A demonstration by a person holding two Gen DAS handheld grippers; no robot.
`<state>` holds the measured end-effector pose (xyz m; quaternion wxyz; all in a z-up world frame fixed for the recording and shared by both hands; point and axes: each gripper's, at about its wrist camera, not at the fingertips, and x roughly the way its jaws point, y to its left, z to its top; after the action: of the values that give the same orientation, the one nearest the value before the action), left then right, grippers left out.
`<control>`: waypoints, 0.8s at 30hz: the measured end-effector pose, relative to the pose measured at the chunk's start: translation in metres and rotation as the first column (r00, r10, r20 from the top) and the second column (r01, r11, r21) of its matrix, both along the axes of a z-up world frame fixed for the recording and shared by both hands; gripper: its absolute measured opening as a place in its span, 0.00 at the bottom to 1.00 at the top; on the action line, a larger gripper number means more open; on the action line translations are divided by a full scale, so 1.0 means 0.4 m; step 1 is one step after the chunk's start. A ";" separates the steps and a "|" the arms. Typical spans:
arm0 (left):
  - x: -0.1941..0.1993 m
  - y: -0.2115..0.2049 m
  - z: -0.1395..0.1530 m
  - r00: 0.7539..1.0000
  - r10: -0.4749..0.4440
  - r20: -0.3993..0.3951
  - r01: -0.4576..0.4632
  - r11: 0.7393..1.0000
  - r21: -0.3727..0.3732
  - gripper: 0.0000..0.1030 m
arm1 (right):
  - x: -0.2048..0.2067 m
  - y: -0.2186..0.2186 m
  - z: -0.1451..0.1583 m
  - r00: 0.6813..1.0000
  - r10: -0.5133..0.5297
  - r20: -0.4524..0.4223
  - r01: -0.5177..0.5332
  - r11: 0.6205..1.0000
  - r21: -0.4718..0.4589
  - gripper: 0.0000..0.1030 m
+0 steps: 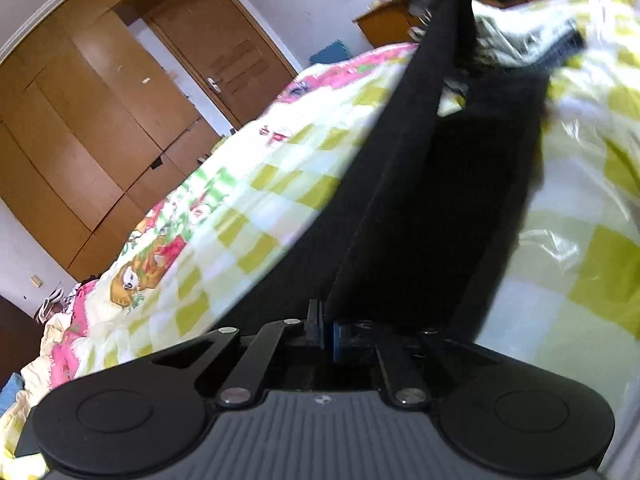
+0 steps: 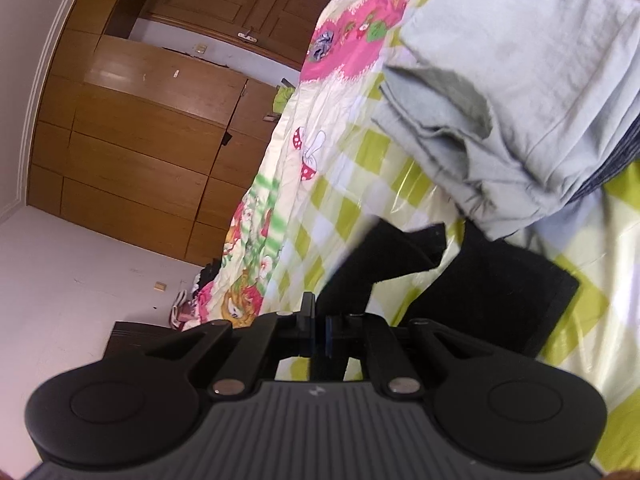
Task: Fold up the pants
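Observation:
The black pants [image 1: 432, 184] stretch in a long taut band across the checked bedspread [image 1: 248, 216]. My left gripper [image 1: 325, 326] is shut on the near end of the pants and holds it up off the bed. In the right wrist view my right gripper [image 2: 320, 326] is shut on another black edge of the pants [image 2: 360, 276], lifted above the bedspread [image 2: 332, 200]. More black pants cloth [image 2: 508, 300] lies flat on the bed to the right. The far end of the pants in the left wrist view is blurred.
A pile of folded pale grey-green clothes [image 2: 520, 92] lies on the bed ahead of the right gripper; it also shows in the left wrist view [image 1: 520, 40]. Wooden wardrobes [image 1: 80, 120] and a door [image 1: 228, 52] stand beyond the bed's left edge. A wooden desk [image 1: 392, 20] is at the back.

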<state>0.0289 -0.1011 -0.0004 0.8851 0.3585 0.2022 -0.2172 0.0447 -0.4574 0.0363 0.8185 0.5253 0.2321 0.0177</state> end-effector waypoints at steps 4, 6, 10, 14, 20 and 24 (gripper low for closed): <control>-0.021 0.014 0.005 0.999 -0.029 -0.038 0.029 1.000 0.006 0.22 | -0.029 0.001 -0.044 0.998 -0.011 -0.062 0.005 0.995 -0.104 0.06; -0.038 0.004 -0.033 0.996 -0.066 -0.065 0.069 0.996 0.057 0.21 | -0.029 -0.005 -0.103 0.992 0.007 -0.125 -0.019 0.996 -0.092 0.06; -0.060 -0.005 -0.072 0.992 -0.094 -0.082 0.102 0.990 0.099 0.20 | -0.046 -0.015 -0.187 0.979 -0.033 -0.204 0.016 0.996 -0.083 0.10; -0.051 -0.004 -0.064 0.991 -0.102 -0.092 0.111 0.989 0.098 0.20 | -0.051 -0.033 -0.203 0.983 -0.049 -0.179 0.046 0.999 -0.018 0.13; -0.048 -0.005 -0.057 0.992 -0.102 -0.073 0.108 0.989 0.098 0.21 | -0.006 -0.029 -0.135 0.995 -0.028 -0.093 0.026 0.999 -0.031 0.06; -0.051 0.003 -0.040 0.995 -0.084 -0.054 0.087 0.994 0.070 0.22 | 0.020 0.008 -0.022 0.997 0.021 0.070 -0.018 0.999 -0.050 0.06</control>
<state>0.0087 -0.1001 -0.0164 0.8560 0.3929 0.2168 -0.2566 0.0526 -0.4541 0.0274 0.8387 0.5015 0.2086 0.0383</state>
